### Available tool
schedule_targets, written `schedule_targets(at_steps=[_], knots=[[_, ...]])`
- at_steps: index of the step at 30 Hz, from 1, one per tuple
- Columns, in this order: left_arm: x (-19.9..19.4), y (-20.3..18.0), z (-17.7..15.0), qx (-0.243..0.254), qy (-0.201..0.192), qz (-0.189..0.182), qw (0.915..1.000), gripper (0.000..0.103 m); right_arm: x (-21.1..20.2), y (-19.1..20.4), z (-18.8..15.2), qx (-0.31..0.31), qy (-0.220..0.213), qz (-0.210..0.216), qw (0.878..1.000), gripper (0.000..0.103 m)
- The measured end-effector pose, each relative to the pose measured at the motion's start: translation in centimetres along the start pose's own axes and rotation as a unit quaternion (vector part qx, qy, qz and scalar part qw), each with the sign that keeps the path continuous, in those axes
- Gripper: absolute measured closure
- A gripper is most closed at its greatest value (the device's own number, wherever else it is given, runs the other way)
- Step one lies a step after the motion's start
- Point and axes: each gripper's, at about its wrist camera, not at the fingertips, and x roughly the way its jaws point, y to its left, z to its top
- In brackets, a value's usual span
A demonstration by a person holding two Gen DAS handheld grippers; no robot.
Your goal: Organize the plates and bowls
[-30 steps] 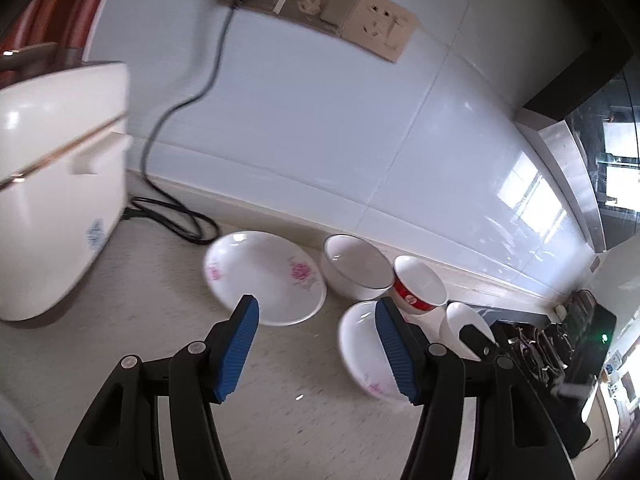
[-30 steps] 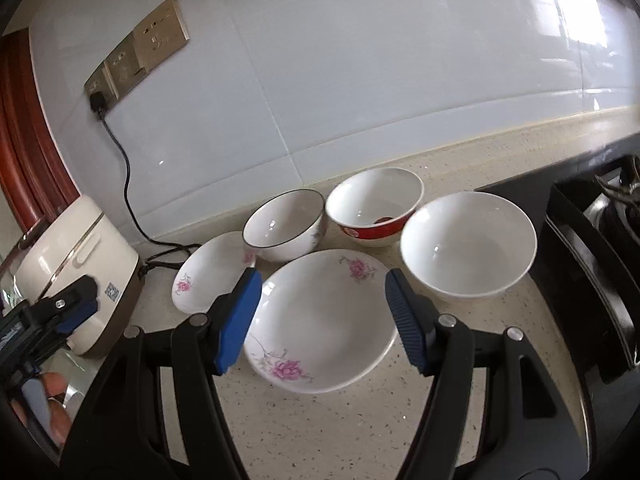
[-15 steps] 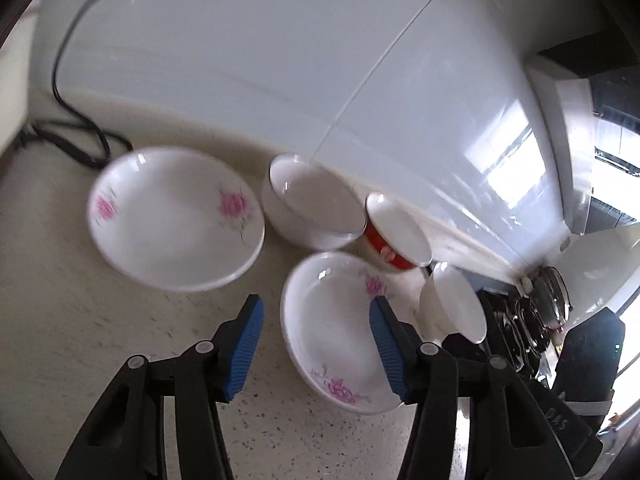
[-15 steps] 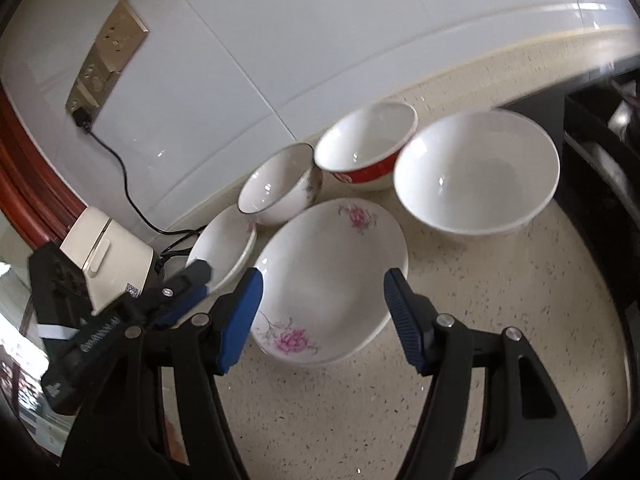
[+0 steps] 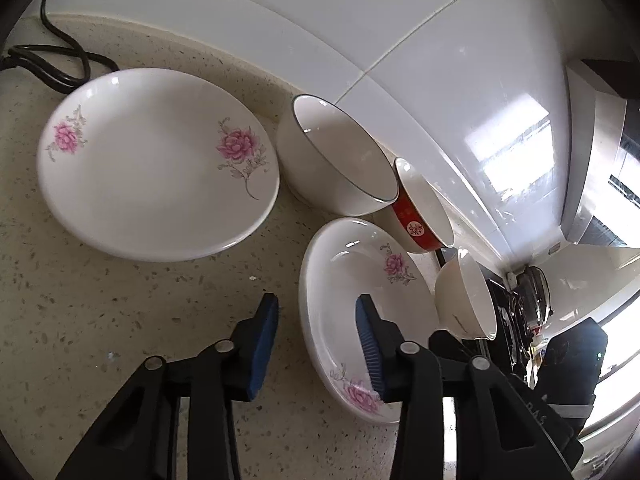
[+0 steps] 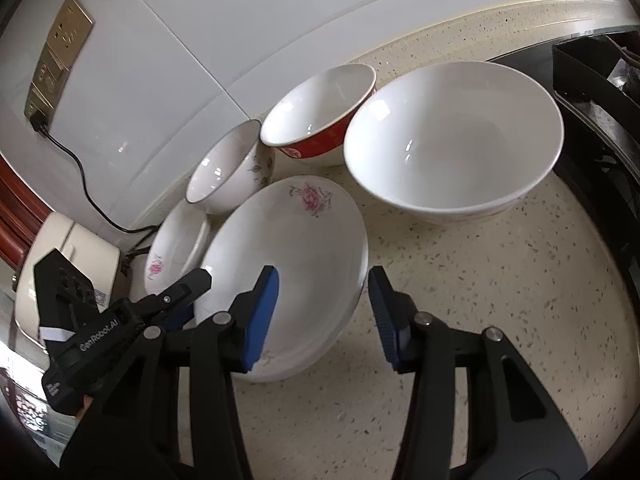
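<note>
White tiled wall (image 6: 248,12) above speckled countertop (image 6: 500,280).

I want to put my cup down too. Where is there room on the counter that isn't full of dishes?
Bare counter lies in front of the big white bowl, right of the near flowered plate. More shows in front of the far flowered plate. By the wall it is crowded: the dark-rimmed bowl and red bowl sit packed together.
</note>
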Motion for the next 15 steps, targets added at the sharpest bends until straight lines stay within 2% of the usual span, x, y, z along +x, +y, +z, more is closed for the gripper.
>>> schedule_targets(at_steps=[5, 7, 11, 15], knots=[[0.3, -0.6, -0.1, 0.015, 0.002, 0.004, 0.9999, 0.067, 0.8, 0.0, 0.6, -0.003, -0.007, -0.013, 1.0, 0.058], [0.6, -0.6, 0.0, 0.018, 0.002, 0.004, 0.9998, 0.068, 1.1, -0.1, 0.6, -0.003, -0.002, -0.015, 1.0, 0.065], [1.1, -0.8, -0.1, 0.025, 0.007, 0.004, 0.9996, 0.073, 1.3, -0.2, 0.6, -0.006, 0.002, -0.025, 1.0, 0.071], [1.3, -0.7, 0.0, 0.026, 0.006, 0.015, 0.9995, 0.085, 0.9, -0.7, 0.6, -0.004, 0.002, -0.031, 1.0, 0.08]])
